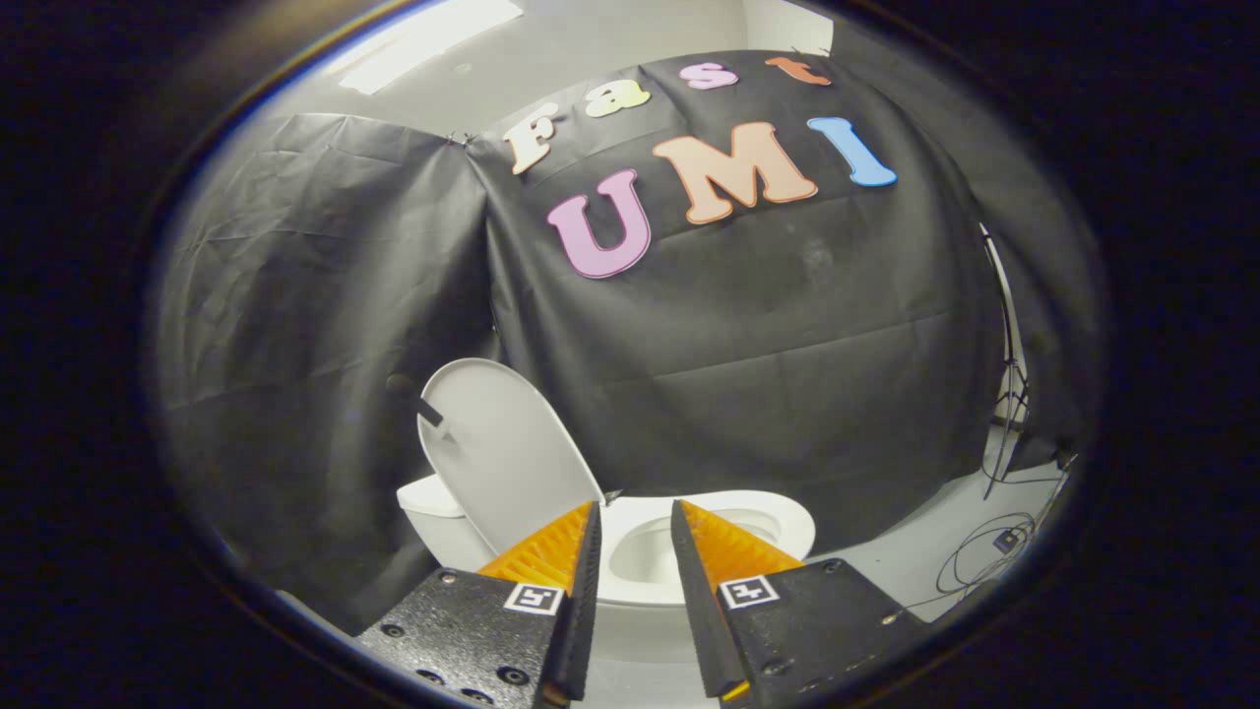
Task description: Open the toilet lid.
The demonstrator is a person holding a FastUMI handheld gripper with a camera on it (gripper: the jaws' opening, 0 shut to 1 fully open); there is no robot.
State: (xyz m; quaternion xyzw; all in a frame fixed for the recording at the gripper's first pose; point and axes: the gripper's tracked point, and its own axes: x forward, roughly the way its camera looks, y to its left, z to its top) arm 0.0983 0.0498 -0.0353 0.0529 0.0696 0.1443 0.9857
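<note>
The gripper [635, 522] has two wedge-shaped fingers [551, 551] that taper toward their tips, with ridged inner faces; each sits on a rough-textured black block [463, 630] studded with round screw heads; a small square black-and-white marker [533, 598] is fixed on top of each block; the fingers stand apart, gripping nothing.

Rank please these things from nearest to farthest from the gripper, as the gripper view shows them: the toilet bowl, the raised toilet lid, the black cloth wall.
The gripper is open, holding nothing.
1. Toilet bowl: just ahead of the fingers, seen between them.
2. Raised toilet lid: standing up behind the bowl, beyond the left finger.
3. Black cloth wall: behind the whole toilet.
</note>
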